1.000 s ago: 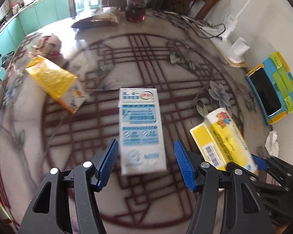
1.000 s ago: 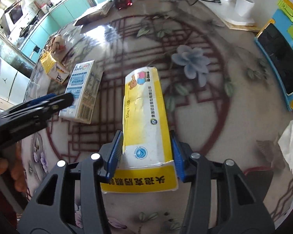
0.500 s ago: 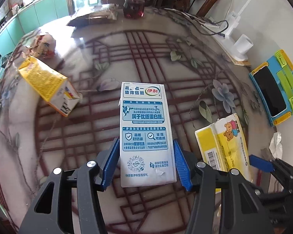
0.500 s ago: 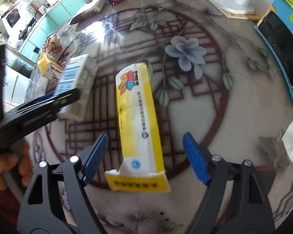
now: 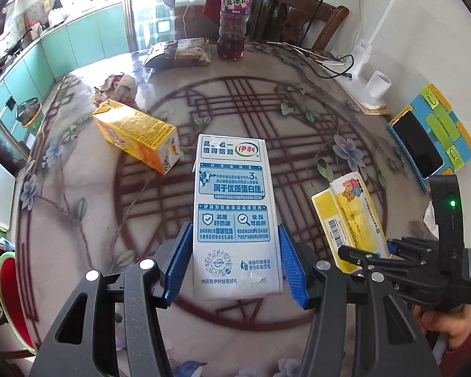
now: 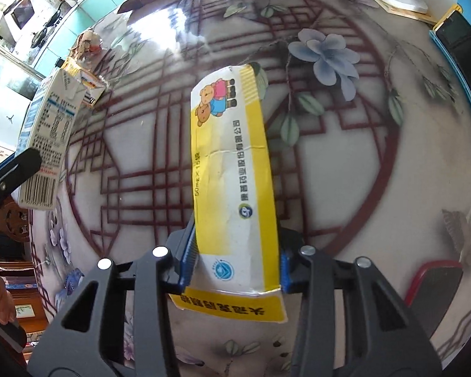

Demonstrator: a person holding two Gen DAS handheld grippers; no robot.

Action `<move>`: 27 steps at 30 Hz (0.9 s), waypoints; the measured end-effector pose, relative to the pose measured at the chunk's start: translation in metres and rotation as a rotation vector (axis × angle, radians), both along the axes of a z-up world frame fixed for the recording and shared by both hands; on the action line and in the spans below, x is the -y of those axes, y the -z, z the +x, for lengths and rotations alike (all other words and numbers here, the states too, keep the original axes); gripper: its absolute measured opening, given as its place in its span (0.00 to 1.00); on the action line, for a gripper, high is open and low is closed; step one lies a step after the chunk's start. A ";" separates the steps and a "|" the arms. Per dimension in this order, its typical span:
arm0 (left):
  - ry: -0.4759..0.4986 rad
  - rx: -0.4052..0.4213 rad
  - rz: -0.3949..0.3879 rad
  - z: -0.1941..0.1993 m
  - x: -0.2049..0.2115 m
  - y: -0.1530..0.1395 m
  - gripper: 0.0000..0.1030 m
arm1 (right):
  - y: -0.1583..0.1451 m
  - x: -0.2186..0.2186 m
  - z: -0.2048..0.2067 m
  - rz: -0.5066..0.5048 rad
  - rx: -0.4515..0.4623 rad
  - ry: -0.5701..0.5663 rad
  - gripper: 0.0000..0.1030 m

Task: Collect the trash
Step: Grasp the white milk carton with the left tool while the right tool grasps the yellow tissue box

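Left gripper (image 5: pixel 235 264) points steeply down at the table (image 5: pixel 298 163), both blue pads (image 5: pixel 179 264) clamped on the sides of the blue-and-white milk carton (image 5: pixel 234 207). The carton runs lengthwise away from the fingers; in the right wrist view the same carton (image 6: pixel 48 138) hangs clear of the tabletop, barcode end toward the camera.

Right gripper (image 6: pixel 235 270) is also pitched steeply down. Its jaws have just been closing and now pinch the yellow bear-print box (image 6: pixel 232 169) near its open flap end; pads press both long edges. The box's far end points toward the table centre. In the left wrist view this box (image 5: pixel 350 216) sits to the right of the milk carton, with the right gripper's black body over its near end and the person's fingers (image 5: pixel 449 326) wrapped on the handle.

Orange-yellow juice carton (image 5: pixel 138 135) lies on its side at the left of the table, well apart from both grippers. Crumpled wrapper (image 5: pixel 116 88) lies just behind it.
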State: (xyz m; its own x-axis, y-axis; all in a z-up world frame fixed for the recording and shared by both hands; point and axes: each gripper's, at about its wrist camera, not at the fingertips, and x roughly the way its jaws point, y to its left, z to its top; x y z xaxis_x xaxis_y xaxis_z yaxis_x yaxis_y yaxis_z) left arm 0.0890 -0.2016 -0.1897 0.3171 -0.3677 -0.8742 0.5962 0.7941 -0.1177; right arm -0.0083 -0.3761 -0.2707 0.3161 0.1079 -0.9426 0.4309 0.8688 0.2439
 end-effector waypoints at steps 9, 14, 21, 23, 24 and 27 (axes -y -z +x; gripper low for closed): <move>-0.054 -0.079 0.085 0.000 -0.032 0.040 0.50 | -0.001 -0.018 0.000 -0.046 -0.017 -0.013 0.71; -0.075 -0.097 0.125 0.002 -0.035 0.059 0.57 | 0.000 -0.018 0.001 -0.067 -0.028 0.000 0.71; -0.066 -0.106 0.108 0.005 -0.034 0.065 0.48 | 0.006 -0.020 0.003 -0.043 -0.022 0.017 0.43; -0.055 -0.078 0.098 0.000 -0.036 0.057 0.48 | 0.001 -0.023 0.000 -0.047 -0.008 0.017 0.43; -0.050 -0.064 0.095 -0.002 -0.037 0.052 0.48 | -0.001 -0.024 -0.002 -0.047 -0.002 0.017 0.43; -0.041 -0.022 0.078 -0.007 -0.043 0.034 0.48 | -0.017 -0.029 -0.004 -0.033 0.041 0.017 0.42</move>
